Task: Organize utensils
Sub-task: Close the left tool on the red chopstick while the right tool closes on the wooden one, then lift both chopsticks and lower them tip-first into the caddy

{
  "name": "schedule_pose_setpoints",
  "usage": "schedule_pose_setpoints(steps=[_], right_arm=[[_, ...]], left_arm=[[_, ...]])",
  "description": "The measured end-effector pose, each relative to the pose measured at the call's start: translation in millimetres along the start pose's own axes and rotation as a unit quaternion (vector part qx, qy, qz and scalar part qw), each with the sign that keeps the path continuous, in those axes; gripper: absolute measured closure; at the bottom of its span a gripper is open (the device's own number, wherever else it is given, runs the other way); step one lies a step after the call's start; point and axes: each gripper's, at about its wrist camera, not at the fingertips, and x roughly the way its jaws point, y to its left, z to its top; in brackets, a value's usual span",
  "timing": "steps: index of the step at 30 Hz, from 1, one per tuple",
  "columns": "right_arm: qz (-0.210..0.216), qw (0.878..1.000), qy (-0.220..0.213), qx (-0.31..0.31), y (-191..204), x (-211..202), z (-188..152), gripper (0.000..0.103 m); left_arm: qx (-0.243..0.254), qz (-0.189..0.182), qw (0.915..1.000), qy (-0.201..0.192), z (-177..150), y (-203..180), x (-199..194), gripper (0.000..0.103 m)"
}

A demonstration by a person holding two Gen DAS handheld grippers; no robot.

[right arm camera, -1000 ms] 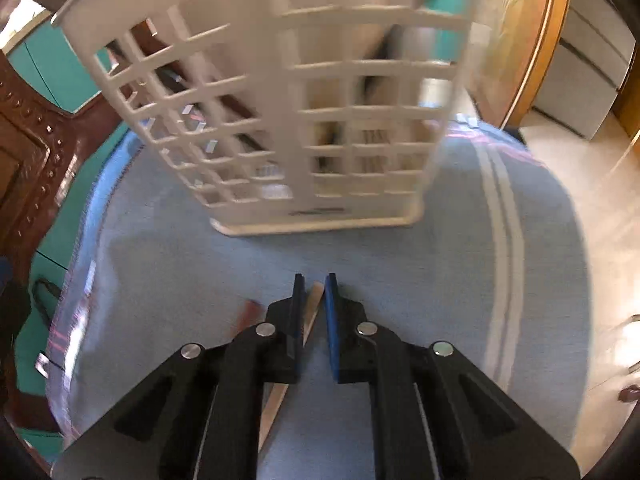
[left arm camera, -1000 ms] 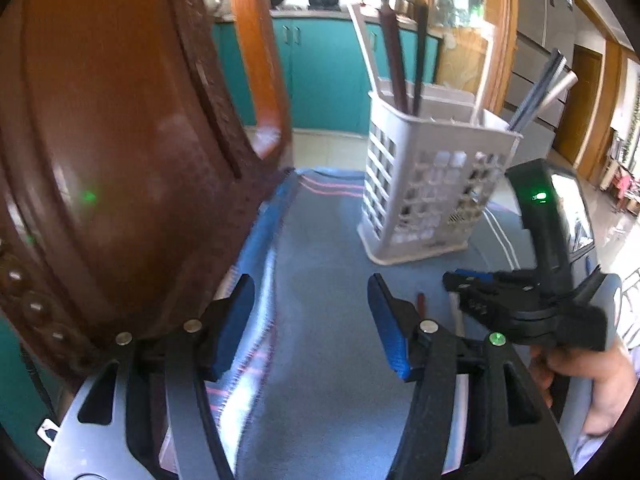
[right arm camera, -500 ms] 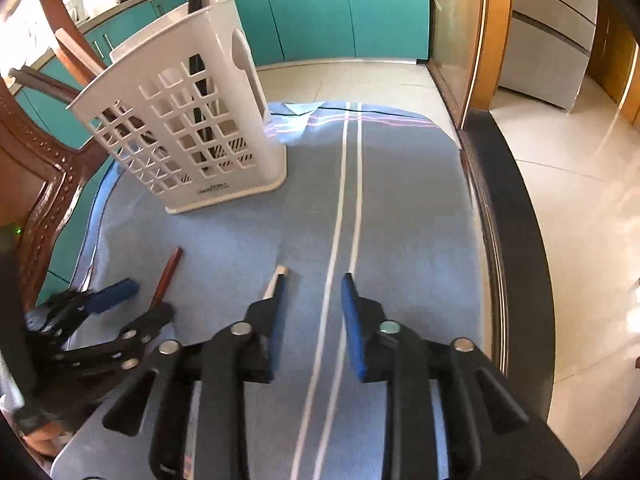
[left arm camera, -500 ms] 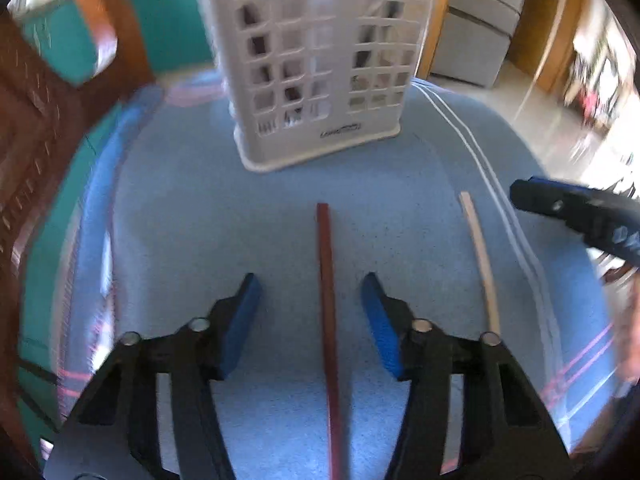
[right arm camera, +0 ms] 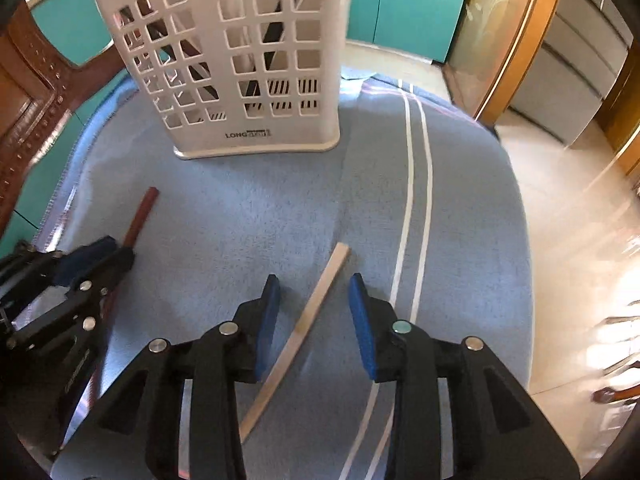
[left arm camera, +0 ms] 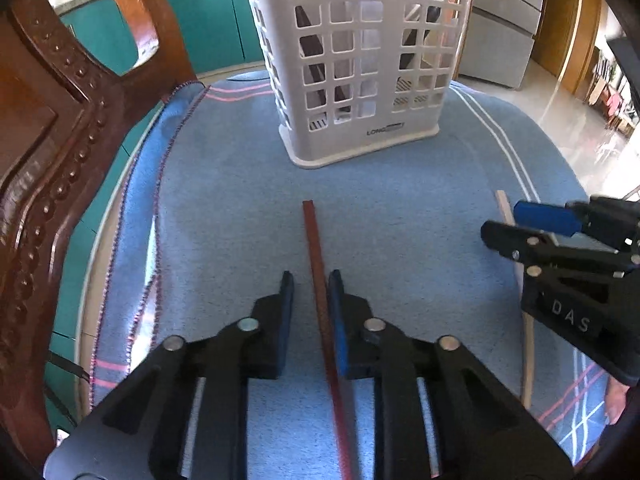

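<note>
On the blue cloth (left arm camera: 224,208) a dark red chopstick (left arm camera: 314,248) lies lengthwise, pointing at the white slotted basket (left arm camera: 360,60). My left gripper (left arm camera: 311,300) straddles it with closing jaws. The right pad touches the stick and a gap remains on the left side. A pale wooden chopstick (right arm camera: 324,280) lies between the wide, still opening jaws of my right gripper (right arm camera: 314,304), and neither pad touches it. The right wrist view also shows the basket (right arm camera: 240,60), the red chopstick (right arm camera: 142,212) and the left gripper (right arm camera: 120,250). The left wrist view catches the right gripper (left arm camera: 504,222) at its right edge.
A carved brown wooden chair (left arm camera: 60,120) crowds the table's left side. The basket holds several dark utensils. The cloth's white stripes (right arm camera: 416,184) run near the table's right edge, with tiled floor (right arm camera: 568,220) beyond. Teal cabinets (left arm camera: 208,12) stand behind.
The left gripper came down from beside the chair over the red chopstick and its jaws narrowed. The right gripper went from shut to open and now brackets the pale chopstick.
</note>
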Motion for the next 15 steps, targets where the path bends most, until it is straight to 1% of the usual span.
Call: schedule_pose_setpoints(steps=[1, 2, 3, 5, 6, 7, 9, 10, 12, 15], right_arm=[[0.000, 1.000, 0.001, 0.000, 3, 3, 1, 0.067], [0.002, 1.000, 0.002, -0.001, 5, 4, 3, 0.070], [0.007, 1.000, 0.001, -0.002, 6, 5, 3, 0.077], [0.013, 1.000, -0.001, -0.009, 8, 5, 3, 0.089], [0.014, 1.000, -0.002, -0.010, 10, 4, 2, 0.090], [0.016, 1.000, -0.005, -0.009, 11, 4, 1, 0.091], [0.024, 1.000, -0.007, -0.005, 10, 2, -1, 0.094], [0.029, 1.000, -0.008, -0.003, 9, -1, -3, 0.096], [0.041, 0.999, -0.013, 0.006, 5, -6, -6, 0.097], [0.052, 0.998, -0.030, 0.014, 2, -24, -11, 0.097]], left_arm=[[-0.001, 0.000, 1.0000, 0.000, 1, 1, 0, 0.079], [-0.004, -0.004, 1.0000, 0.001, 1, 2, 0, 0.079], [-0.006, -0.005, 1.0000, 0.002, 3, 3, 1, 0.079], [-0.009, -0.008, 0.9999, 0.003, 3, 6, 0, 0.079], [-0.010, -0.010, 0.9999, 0.003, 1, 9, -3, 0.081], [-0.011, -0.018, 0.9998, 0.003, 1, 10, -3, 0.087], [-0.014, -0.029, 0.9995, 0.005, 2, 10, -3, 0.094], [-0.014, -0.031, 0.9994, 0.005, 2, 10, -2, 0.095], [-0.018, -0.035, 0.9992, 0.003, 3, 10, -2, 0.096], [-0.025, -0.039, 0.9988, -0.015, 6, 12, -10, 0.096]])
